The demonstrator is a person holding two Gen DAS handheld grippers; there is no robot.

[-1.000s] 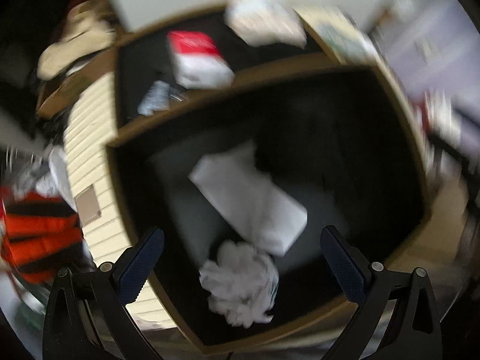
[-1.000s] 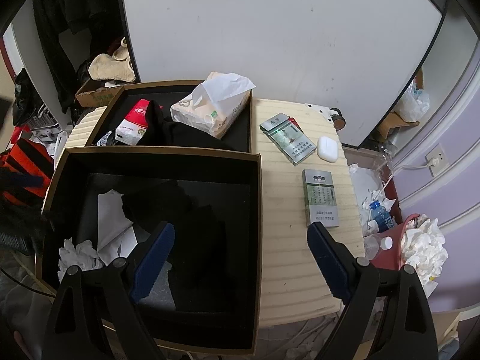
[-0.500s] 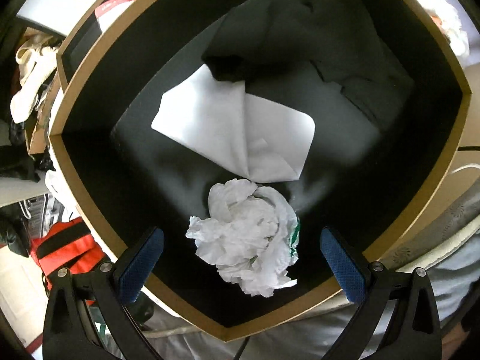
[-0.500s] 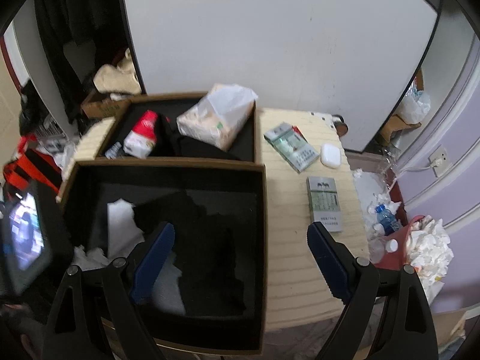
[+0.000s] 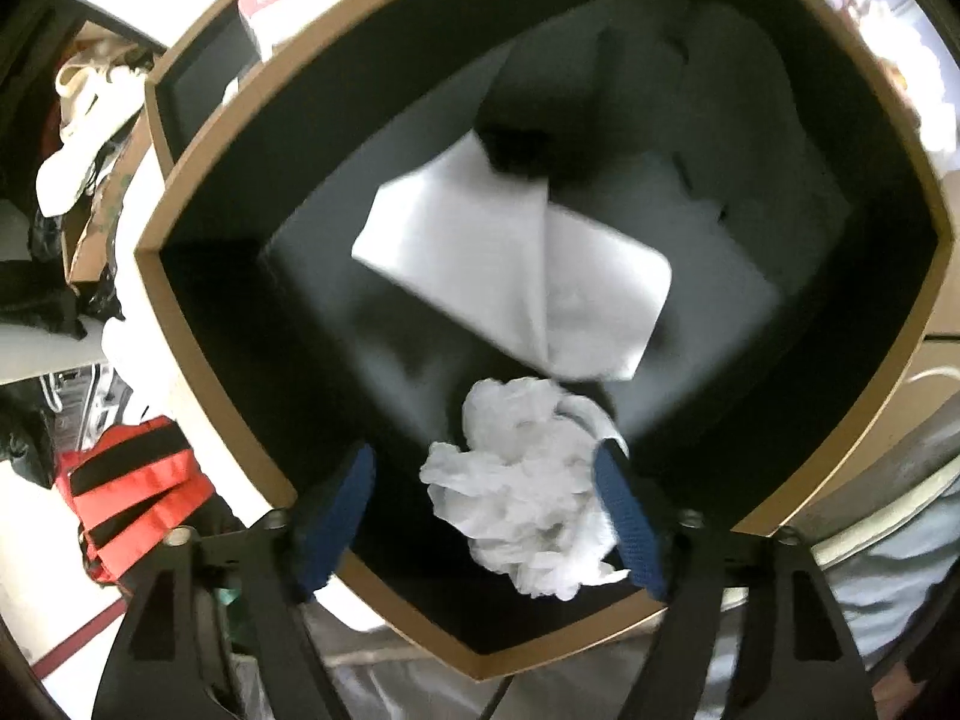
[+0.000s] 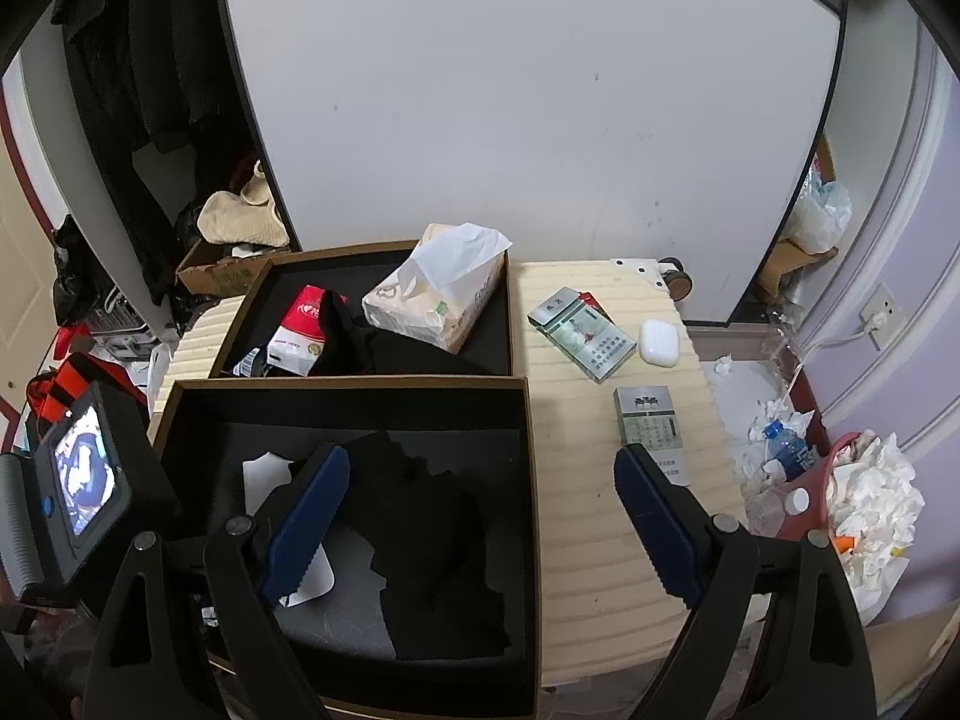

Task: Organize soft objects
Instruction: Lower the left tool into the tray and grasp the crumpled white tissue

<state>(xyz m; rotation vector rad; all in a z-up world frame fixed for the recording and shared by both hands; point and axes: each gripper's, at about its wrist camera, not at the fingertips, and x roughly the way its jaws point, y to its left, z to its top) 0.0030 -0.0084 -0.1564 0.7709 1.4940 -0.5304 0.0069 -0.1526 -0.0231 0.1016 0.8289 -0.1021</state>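
A crumpled white tissue wad point(image 5: 528, 480) lies in the near corner of a black, gold-rimmed box point(image 5: 198, 360). My left gripper point(image 5: 489, 510) is open, its blue pads on either side of the wad; the right pad point(image 5: 624, 516) is at its edge. A flat white sheet point(image 5: 516, 276) and black cloth point(image 5: 660, 90) lie deeper in the box. My right gripper point(image 6: 474, 522) is open and empty above the same box point(image 6: 528, 540), over black cloth point(image 6: 432, 540). The left gripper's body with its screen point(image 6: 78, 480) shows at the left.
A second black box point(image 6: 510, 312) behind holds a tissue pack point(image 6: 438, 294), a red-white packet point(image 6: 300, 330) and dark cloth. On the slatted table point(image 6: 600, 570) lie cigarette packs point(image 6: 582, 330), point(image 6: 651, 426) and a white earbud case point(image 6: 658, 342). A bin of tissues point(image 6: 864, 504) stands right.
My left gripper has come down into the box around the tissue wad and its jaws have narrowed. My right gripper has stayed almost still.
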